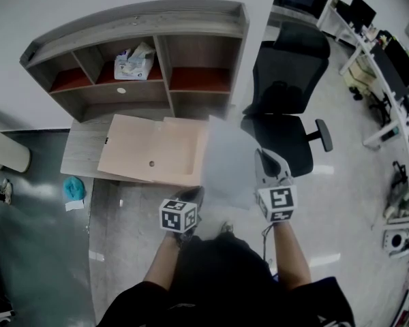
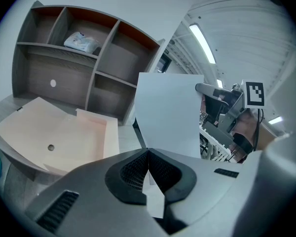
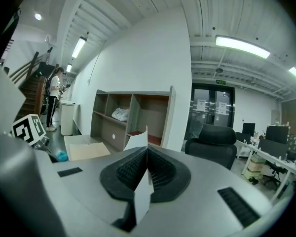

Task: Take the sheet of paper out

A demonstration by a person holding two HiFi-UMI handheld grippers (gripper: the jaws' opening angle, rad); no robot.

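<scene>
Over one desk (image 1: 78, 152) bearing seemingly one open folder (image 1: 150, 148), two hand-held grippers (image 1: 193, 196) (image 1: 264, 157) clamp one paper sheet (image 1: 228, 162).

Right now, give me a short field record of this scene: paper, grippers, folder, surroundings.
sheet of paper: in the air, out of the folder
left gripper: shut on the sheet
right gripper: shut on the sheet
folder: beige, open, lying on the desk
shelf unit: at the desk's back
chair: black, right of desk
</scene>
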